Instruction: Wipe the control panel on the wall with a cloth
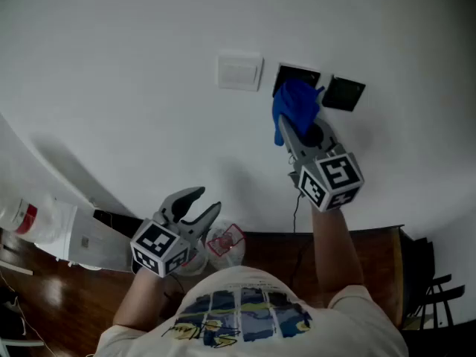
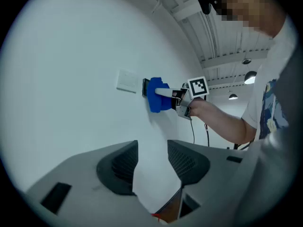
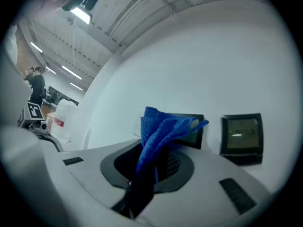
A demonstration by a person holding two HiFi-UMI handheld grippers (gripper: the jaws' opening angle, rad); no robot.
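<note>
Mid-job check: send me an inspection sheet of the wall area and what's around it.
Surface: white wall, no marks seen.
Job's things: blue cloth covers much of the left dark panel; second dark panel uncovered beside it.
Clutter: white switch plate left of the panels; white jug and clear container lower down.
Grippers: right claw shut on the cloth; left claw open, empty, held low.
Cables: black cable hanging down the wall below the panels.
Surroundings: wooden tabletop; dark chair frame at right.
</note>
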